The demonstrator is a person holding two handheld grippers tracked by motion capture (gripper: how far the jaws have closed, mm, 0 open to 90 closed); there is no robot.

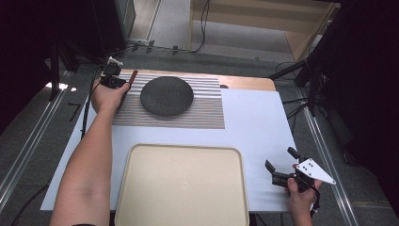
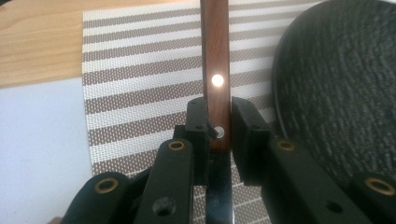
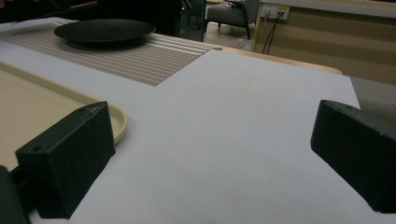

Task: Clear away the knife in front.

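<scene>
My left gripper (image 1: 113, 80) is at the far left corner of the striped placemat (image 1: 202, 110), shut on a knife (image 1: 133, 76). In the left gripper view its jaws pinch the brown riveted wooden handle (image 2: 215, 70) near where the metal blade (image 2: 219, 196) starts, and the handle points away over the placemat (image 2: 140, 84). A dark round plate (image 1: 167, 95) lies on the mat just right of the knife. My right gripper (image 1: 280, 158) rests low at the table's near right, open, with bare white surface between its jaws (image 3: 210, 154).
A large cream tray (image 1: 181, 188) sits at the near centre, its rim (image 3: 116, 123) just left of the right gripper. A white sheet (image 1: 254, 122) covers the wooden table. Cables and dark stands surround the table on the floor.
</scene>
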